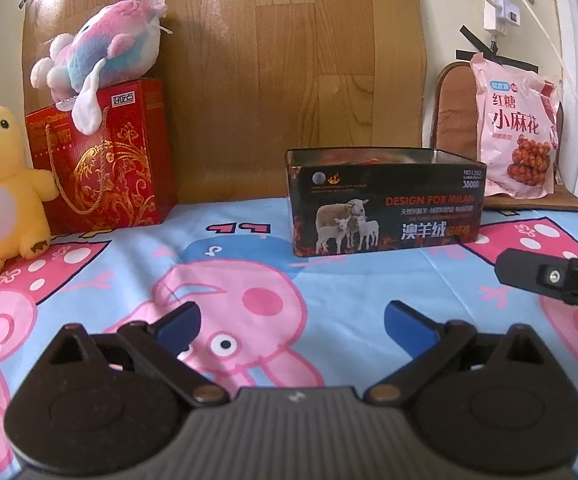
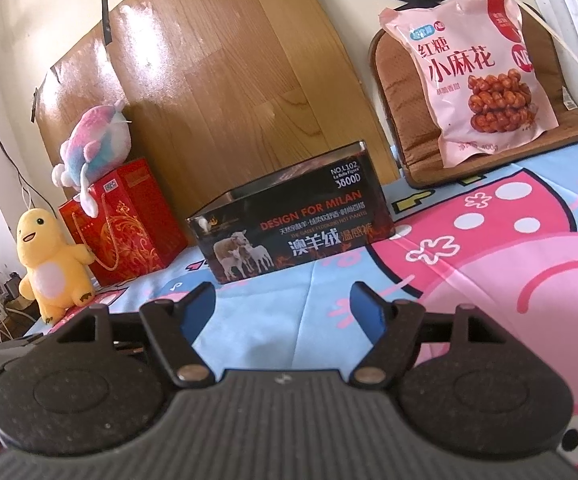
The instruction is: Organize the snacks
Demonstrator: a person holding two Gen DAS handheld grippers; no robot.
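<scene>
A black open-topped tin box [image 1: 385,204] with sheep pictures stands on the cartoon tablecloth [image 1: 229,264]; it also shows in the right wrist view [image 2: 293,224]. Something orange shows inside it. A pink snack bag [image 1: 517,128] leans against a brown cushion at the back right, also in the right wrist view [image 2: 473,68]. My left gripper [image 1: 293,328] is open and empty, low over the cloth in front of the box. My right gripper [image 2: 285,308] is open and empty, also short of the box; part of it shows at the right edge of the left wrist view [image 1: 557,280].
A red gift box [image 1: 105,160] with a pink-blue plush [image 1: 105,48] on top stands at the back left, beside a yellow plush [image 1: 1,196]. A wooden board [image 1: 273,80] leans on the wall behind. Cables and a plug [image 1: 505,12] hang at the upper right.
</scene>
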